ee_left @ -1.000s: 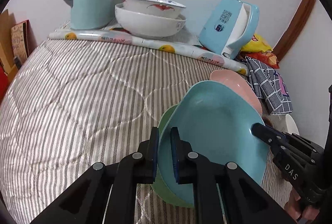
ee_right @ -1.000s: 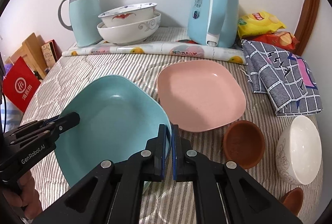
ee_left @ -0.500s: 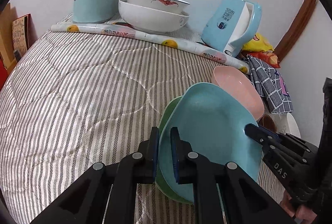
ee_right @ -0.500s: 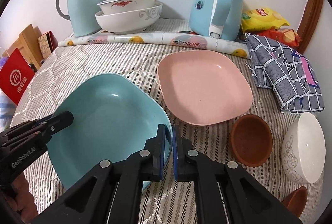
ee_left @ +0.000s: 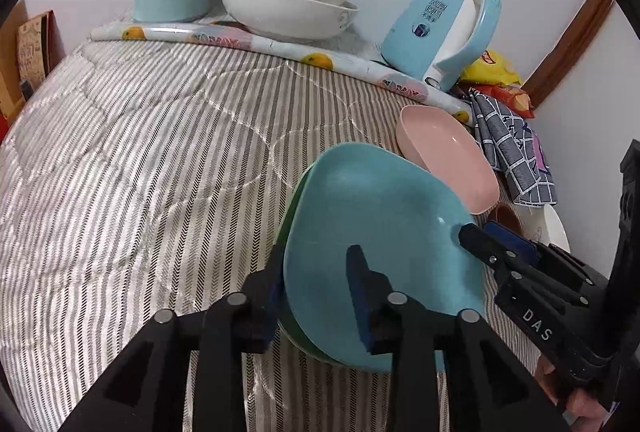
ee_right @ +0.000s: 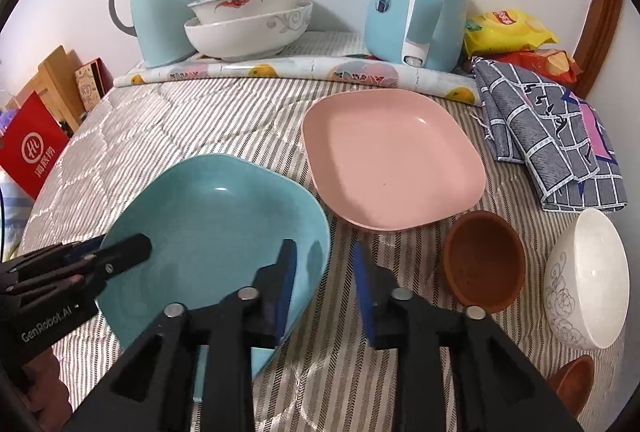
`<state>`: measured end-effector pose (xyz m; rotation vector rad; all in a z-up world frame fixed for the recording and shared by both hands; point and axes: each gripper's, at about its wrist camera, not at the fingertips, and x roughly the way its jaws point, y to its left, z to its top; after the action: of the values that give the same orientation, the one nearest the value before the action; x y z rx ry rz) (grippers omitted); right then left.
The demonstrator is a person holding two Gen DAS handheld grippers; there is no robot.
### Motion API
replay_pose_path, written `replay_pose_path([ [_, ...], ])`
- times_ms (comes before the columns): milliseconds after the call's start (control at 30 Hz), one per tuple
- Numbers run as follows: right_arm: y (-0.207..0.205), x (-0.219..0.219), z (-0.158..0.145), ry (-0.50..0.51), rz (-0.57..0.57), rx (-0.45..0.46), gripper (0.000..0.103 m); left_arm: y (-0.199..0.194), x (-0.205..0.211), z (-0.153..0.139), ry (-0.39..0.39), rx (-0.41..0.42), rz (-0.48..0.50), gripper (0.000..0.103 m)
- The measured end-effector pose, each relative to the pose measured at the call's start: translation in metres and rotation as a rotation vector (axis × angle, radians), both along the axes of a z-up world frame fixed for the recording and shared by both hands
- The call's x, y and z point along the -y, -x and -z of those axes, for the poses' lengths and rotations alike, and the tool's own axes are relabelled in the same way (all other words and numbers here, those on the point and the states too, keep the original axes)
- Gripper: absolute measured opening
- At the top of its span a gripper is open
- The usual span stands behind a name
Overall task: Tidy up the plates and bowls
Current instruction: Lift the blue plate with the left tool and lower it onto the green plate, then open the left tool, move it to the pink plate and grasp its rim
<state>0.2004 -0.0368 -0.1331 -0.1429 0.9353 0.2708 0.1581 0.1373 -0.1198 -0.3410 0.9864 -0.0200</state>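
Both tools are releasing. The left gripper (ee_left: 318, 296) has its jaws opening; the near rim of the blue plate (ee_left: 376, 232) stands between the pads, and neither pad visibly presses on it. The right gripper (ee_right: 326, 286) has its jaws opening likewise; the opposite rim of the same plate passes between its fingers, with a clear gap on the outer side.

The blue plate lies directly ahead of and below both tools, nested on the green plate (ee_left: 294, 216), of which only a thin edge shows at the left. Judged from this, the stacking step for this plate is done or nearly so.

The pink plate (ee_right: 390, 159) lies ahead of the right gripper, slightly to its right, just beyond the blue plate and apart from it. Its longer diagonal runs away from the tool, with one corner pointing back toward it. The right hand is the nearer; from the left gripper the pink plate lies beyond the blue plate, to the far right.

The brown bowl (ee_right: 484, 262) and the white bowl (ee_right: 586, 276) sit to the right of the right gripper, near each other.
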Motion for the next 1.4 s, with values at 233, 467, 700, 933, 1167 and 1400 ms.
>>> replay_pose_path([
  [233,0.013,0.014,-0.013,-0.029,0.011,0.020,0.041,0.010,0.013,-0.017,-0.071,0.040,-0.003,0.059],
  [467,0.024,0.038,-0.028,-0.063,0.035,0.044,0.045,0.014,0.019,-0.031,-0.076,0.068,-0.021,0.059],
  [700,0.028,0.072,-0.043,-0.067,0.099,0.087,0.045,0.012,0.037,-0.046,-0.114,0.108,-0.030,0.059],
  [933,0.023,0.100,-0.052,-0.063,0.142,0.102,0.046,-0.002,0.055,-0.052,-0.102,0.114,-0.014,0.059],
  [1167,0.013,0.115,-0.058,-0.065,0.145,0.097,0.051,-0.028,0.080,-0.054,-0.112,0.090,0.028,0.059],
  [1400,-0.009,0.125,-0.059,-0.076,0.163,0.060,0.051,-0.051,0.092,-0.055,-0.132,0.091,0.039,0.059],
])
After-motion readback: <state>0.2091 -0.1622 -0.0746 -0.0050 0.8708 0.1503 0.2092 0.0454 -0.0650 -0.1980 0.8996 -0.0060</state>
